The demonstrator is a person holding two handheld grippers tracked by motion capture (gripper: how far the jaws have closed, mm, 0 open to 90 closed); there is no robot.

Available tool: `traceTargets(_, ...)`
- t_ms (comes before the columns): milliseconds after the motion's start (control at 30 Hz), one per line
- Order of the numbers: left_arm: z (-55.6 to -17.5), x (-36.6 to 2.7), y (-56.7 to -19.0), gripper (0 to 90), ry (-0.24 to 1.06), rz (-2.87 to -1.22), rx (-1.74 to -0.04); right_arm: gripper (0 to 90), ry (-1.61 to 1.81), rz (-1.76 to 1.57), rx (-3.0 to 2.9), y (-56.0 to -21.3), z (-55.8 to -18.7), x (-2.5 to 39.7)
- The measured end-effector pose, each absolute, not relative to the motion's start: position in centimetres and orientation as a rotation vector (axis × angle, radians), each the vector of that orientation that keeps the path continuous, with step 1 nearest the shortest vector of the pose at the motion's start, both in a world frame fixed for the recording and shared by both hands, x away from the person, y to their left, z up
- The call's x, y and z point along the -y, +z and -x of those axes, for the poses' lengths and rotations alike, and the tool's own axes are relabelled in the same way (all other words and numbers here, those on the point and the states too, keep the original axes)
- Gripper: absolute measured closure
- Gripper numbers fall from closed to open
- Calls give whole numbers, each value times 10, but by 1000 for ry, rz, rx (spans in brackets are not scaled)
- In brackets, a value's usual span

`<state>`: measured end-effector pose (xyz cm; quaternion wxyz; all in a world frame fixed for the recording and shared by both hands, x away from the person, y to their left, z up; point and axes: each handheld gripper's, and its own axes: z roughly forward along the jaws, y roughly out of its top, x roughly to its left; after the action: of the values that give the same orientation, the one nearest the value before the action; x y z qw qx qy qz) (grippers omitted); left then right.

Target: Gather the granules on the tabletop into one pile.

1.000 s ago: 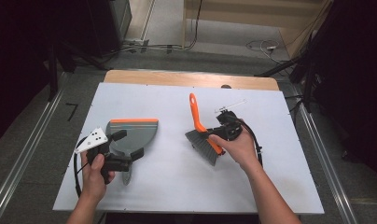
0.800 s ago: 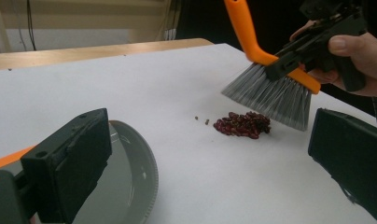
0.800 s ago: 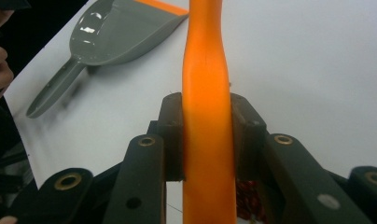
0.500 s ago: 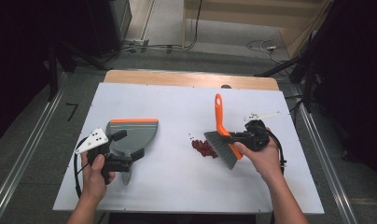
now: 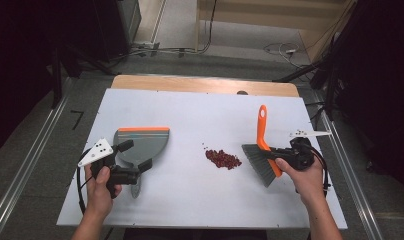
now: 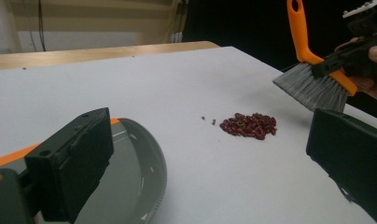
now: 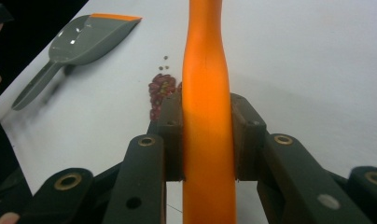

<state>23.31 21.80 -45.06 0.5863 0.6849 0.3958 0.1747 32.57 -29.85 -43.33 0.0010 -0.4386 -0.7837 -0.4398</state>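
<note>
Two grippers: right (image 5: 285, 159) clamping smooth orange brush handle (image 7: 206, 93), left (image 5: 135, 156) gaping, empty.

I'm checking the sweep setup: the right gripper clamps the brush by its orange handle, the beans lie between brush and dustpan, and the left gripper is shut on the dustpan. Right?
Not quite. The left gripper is open over the dustpan; the left gripper view shows its jaws wide apart. The right gripper does clamp the brush by its orange handle, and the beans lie between.
</note>
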Motion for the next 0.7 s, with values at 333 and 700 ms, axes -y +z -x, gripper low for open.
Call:
traceTargets(333, -234, -220, -454, 11, 405, -1595, -924, 688, -1411, 1462, 2404, -439, -329, 322)
traceTargets(700, -234, -222, -454, 11, 410, -1586, -923, 687, -1393, 1489, 2414, -444, -330, 325)
